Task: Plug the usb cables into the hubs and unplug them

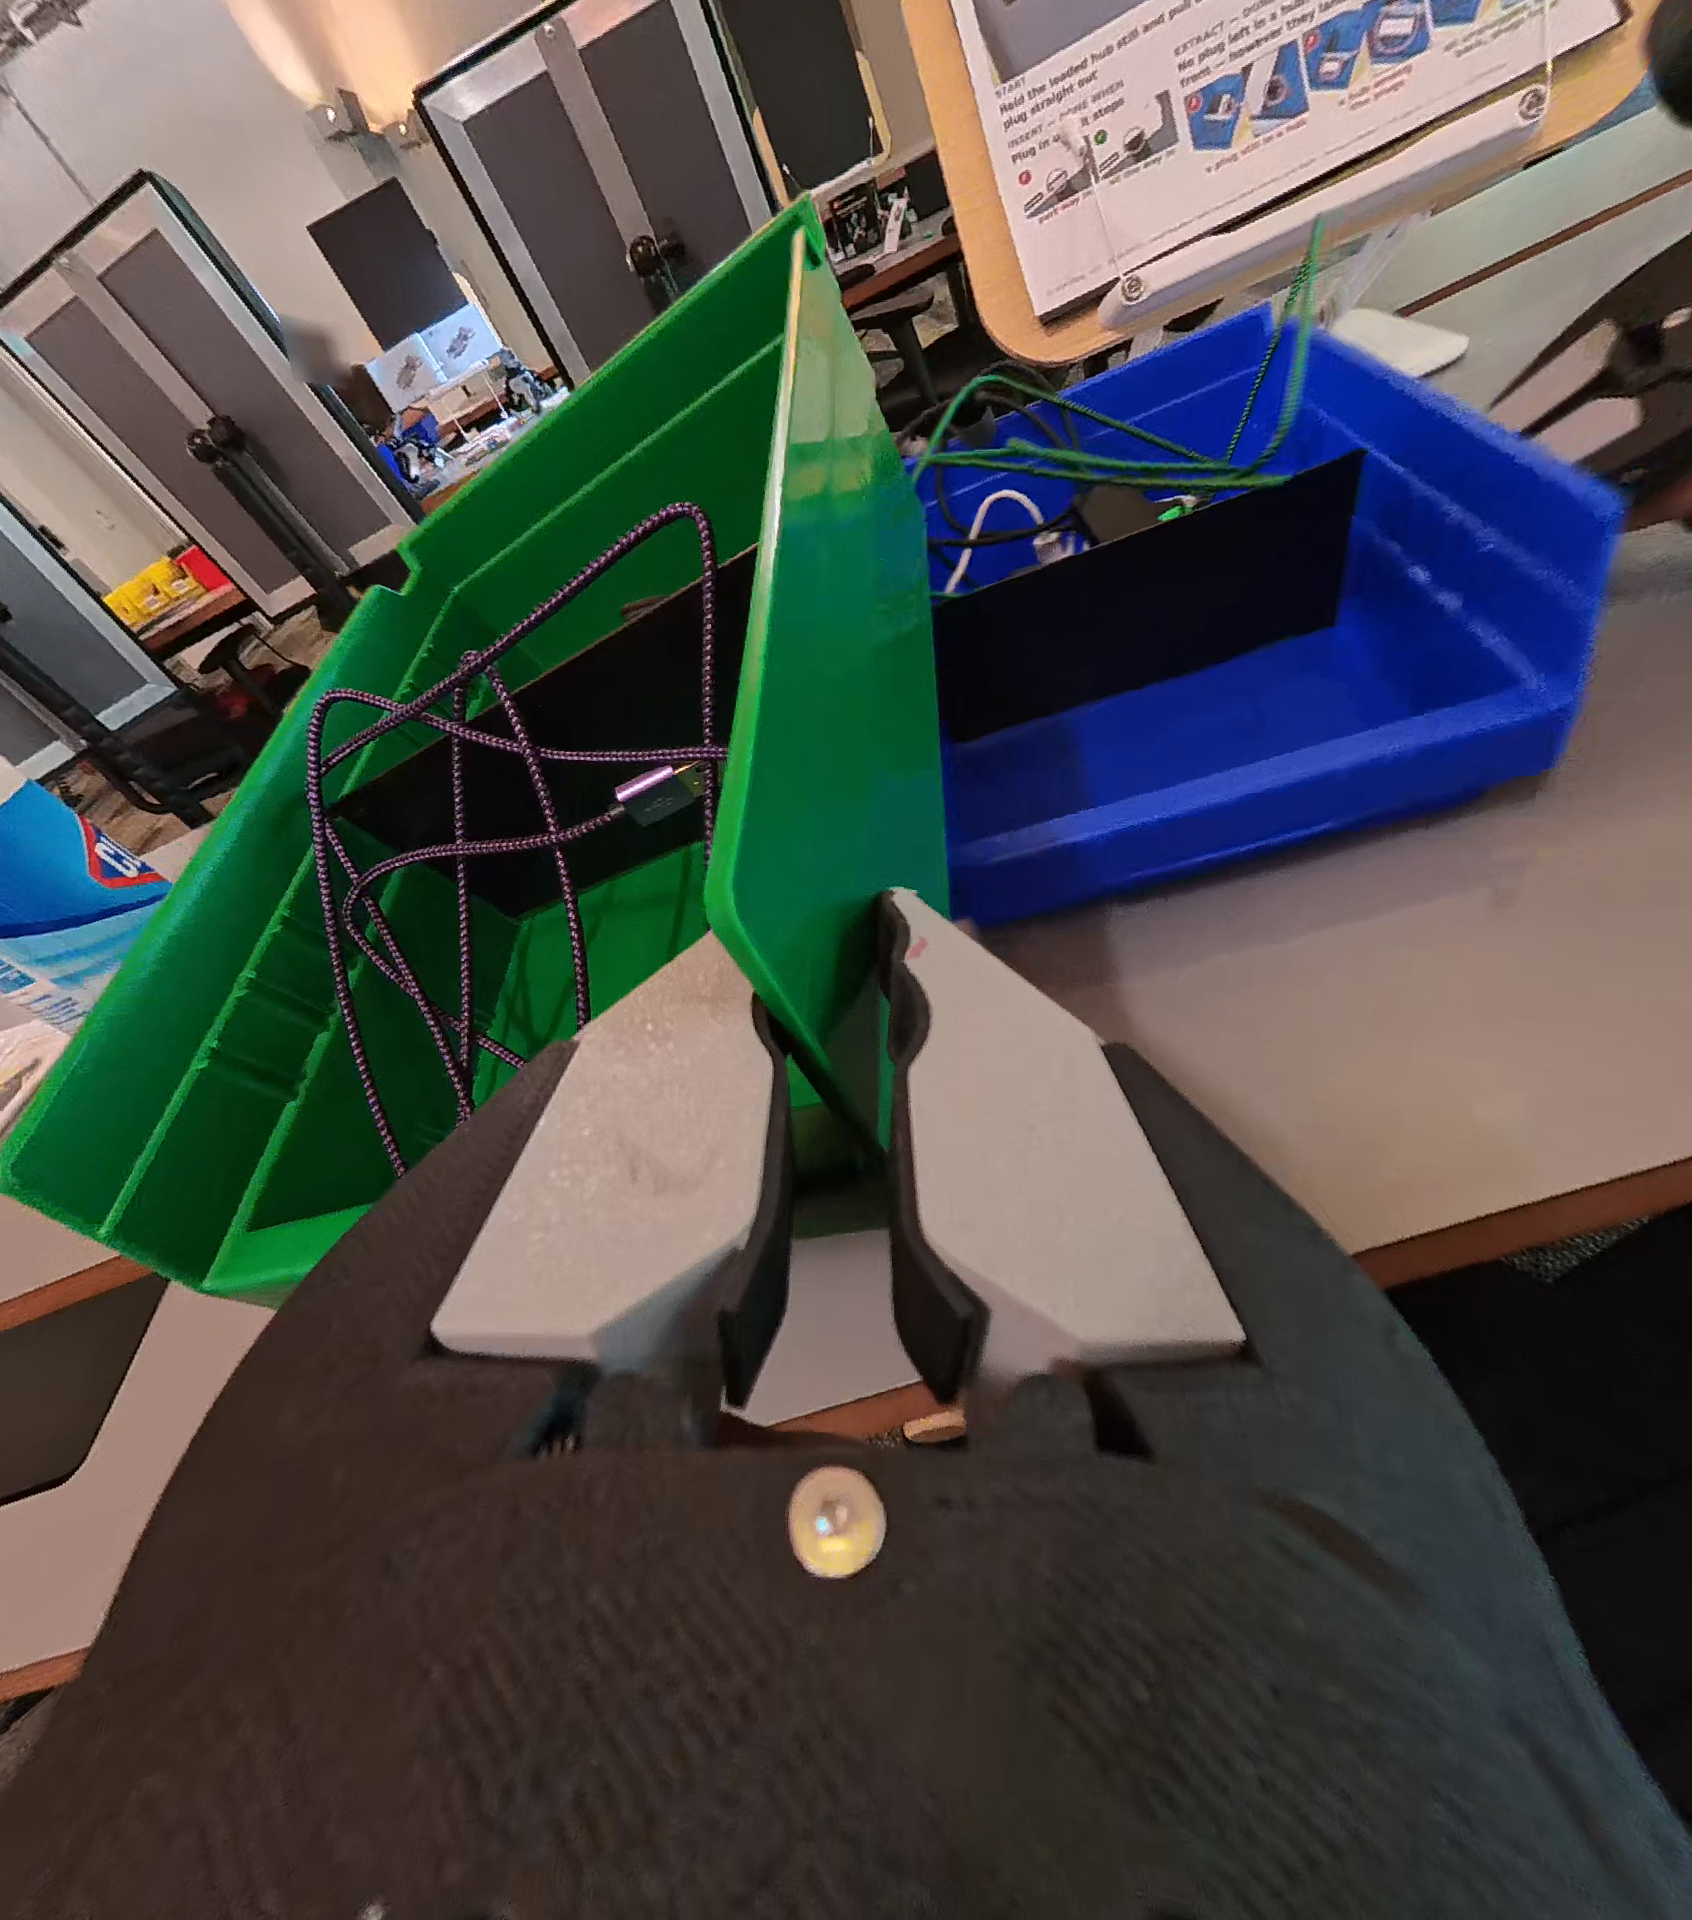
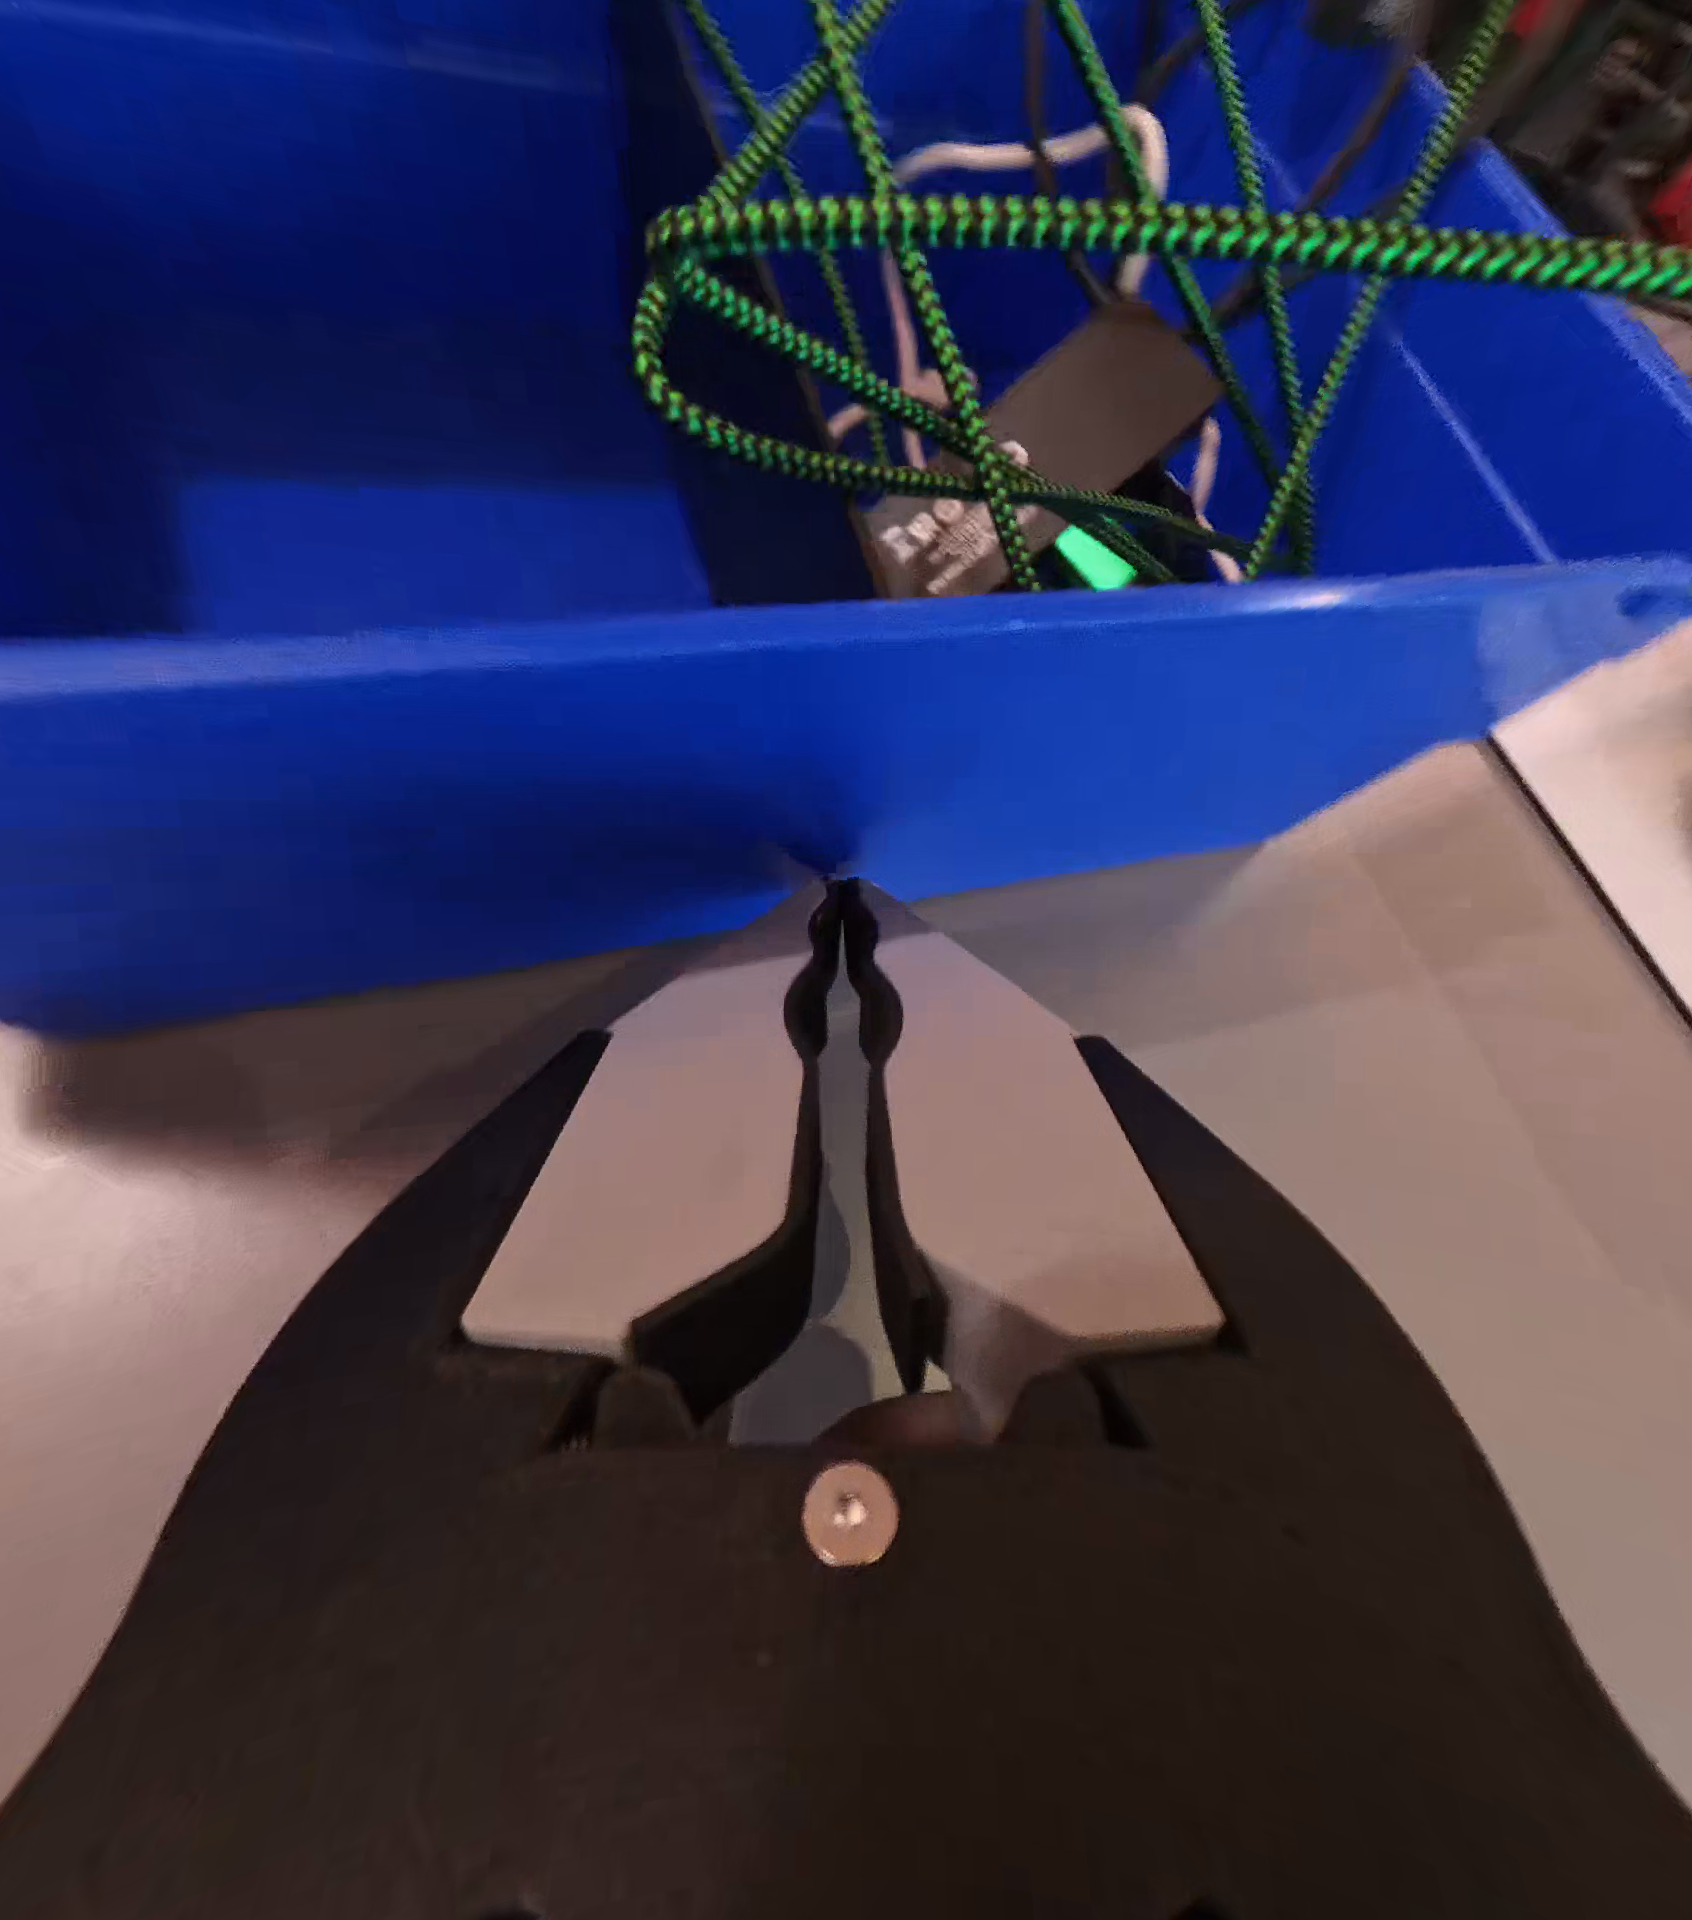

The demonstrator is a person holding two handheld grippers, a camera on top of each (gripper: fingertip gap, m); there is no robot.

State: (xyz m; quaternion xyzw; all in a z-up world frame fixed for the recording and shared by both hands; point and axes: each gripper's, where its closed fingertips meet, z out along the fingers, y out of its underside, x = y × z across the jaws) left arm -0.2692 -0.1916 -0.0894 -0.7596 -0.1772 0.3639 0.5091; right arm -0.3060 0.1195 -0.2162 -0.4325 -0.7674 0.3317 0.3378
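Two bins sit side by side on my table. My left gripper point(image 1: 826, 997) is clamped on the wall of the green bin point(image 1: 826, 665), which stands tipped; the purple cable point(image 1: 499, 790) inside, at ten o'clock from my fingertips, could spill out. My right gripper point(image 2: 842, 914) has its jaws pressed together, holding nothing, at the blue bin point(image 2: 509, 748) wall. The black hub point(image 2: 1029, 457) lies at twelve o'clock, under green cable point(image 2: 925, 223) loops that could snag my fingers.
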